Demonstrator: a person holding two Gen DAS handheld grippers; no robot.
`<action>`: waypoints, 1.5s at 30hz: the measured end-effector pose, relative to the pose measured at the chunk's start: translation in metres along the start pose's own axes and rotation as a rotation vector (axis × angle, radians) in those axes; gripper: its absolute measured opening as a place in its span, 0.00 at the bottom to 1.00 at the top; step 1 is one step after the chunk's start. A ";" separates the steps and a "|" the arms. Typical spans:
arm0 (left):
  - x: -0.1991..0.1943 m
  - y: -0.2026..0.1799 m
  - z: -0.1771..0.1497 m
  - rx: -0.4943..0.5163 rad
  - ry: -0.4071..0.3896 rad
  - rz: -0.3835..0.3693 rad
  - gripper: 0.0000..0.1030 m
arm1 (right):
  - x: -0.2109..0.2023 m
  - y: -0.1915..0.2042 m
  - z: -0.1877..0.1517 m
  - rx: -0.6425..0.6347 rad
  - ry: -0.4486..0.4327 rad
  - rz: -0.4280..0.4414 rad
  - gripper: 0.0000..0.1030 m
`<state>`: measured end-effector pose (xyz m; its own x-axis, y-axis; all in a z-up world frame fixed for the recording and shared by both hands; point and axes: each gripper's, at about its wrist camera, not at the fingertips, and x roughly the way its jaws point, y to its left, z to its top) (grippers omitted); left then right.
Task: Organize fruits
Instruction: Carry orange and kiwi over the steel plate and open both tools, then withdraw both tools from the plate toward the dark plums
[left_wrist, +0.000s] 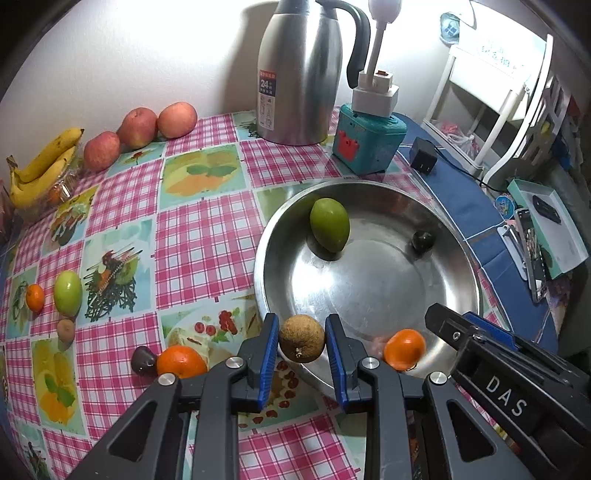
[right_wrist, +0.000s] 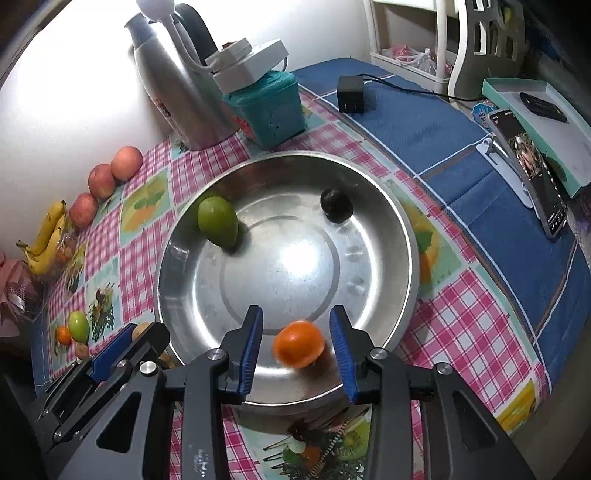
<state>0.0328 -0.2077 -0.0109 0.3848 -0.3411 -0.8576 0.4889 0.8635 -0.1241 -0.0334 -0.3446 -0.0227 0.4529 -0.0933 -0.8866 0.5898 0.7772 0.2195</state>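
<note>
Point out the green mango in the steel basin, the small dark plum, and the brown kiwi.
Green mango (right_wrist: 217, 220), right wrist view, mid-body.
Small dark plum (right_wrist: 335, 205), right wrist view, centre.
Brown kiwi (left_wrist: 301, 338), left wrist view, front face.

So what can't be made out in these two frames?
- Orange, right wrist view: motion-blurred between the right gripper pads; contact unclear.
- Brown fruit, left wrist view: sits between the left gripper pads; firm pinch not certain.
- Thermos top: cut off by the frame edge.
- Phone screen: too small to read.
</note>
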 end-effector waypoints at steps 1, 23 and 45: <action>0.000 0.001 0.000 -0.002 0.000 0.001 0.29 | -0.001 0.000 0.000 -0.001 -0.006 -0.001 0.38; 0.000 0.045 -0.003 -0.152 0.094 0.180 0.80 | -0.005 0.006 0.002 -0.033 -0.023 0.015 0.39; -0.040 0.136 -0.013 -0.278 0.069 0.364 1.00 | -0.005 0.060 -0.018 -0.253 -0.023 -0.001 0.52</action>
<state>0.0739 -0.0719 0.0006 0.4349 0.0196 -0.9003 0.0997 0.9926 0.0698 -0.0126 -0.2862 -0.0128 0.4694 -0.1058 -0.8766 0.4051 0.9079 0.1074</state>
